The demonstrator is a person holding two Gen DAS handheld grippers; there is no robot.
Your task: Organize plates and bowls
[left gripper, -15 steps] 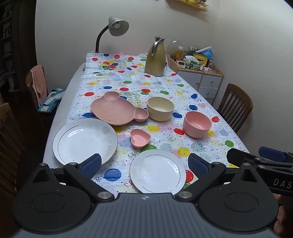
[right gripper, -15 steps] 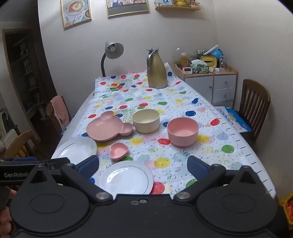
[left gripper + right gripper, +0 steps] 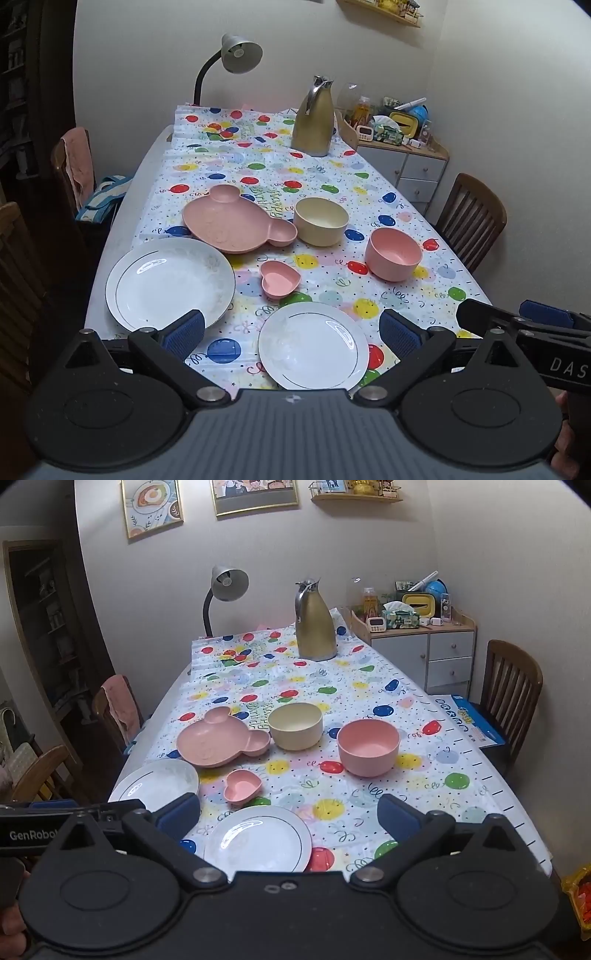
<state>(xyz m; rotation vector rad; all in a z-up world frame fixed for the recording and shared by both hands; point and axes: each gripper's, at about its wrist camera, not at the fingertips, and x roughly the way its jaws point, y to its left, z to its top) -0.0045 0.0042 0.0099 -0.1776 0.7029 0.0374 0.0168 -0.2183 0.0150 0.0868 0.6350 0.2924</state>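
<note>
- The left gripper (image 3: pixel 291 328) hung above the near edge of the desk (image 3: pixel 122 236), jaws spread wide, nothing between them.
- The right gripper (image 3: pixel 288 812) hung likewise, jaws wide apart and empty.
- Two white plates (image 3: pixel 170 282) (image 3: pixel 314 347) lay nearest, apart from each other.
- A small pink heart dish (image 3: pixel 279 280) sat between them and the pink bear-shaped plate (image 3: pixel 229 221).
- The cream bowl (image 3: pixel 320 220) stood just beside the bear-shaped plate's ear; the pink bowl (image 3: pixel 393 254) stood apart to its right.

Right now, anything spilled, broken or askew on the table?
Nothing stands out. Both white plates, the pink mouse-shaped plate, heart dish, cream bowl and pink bowl sit upright, apart and empty.
</note>
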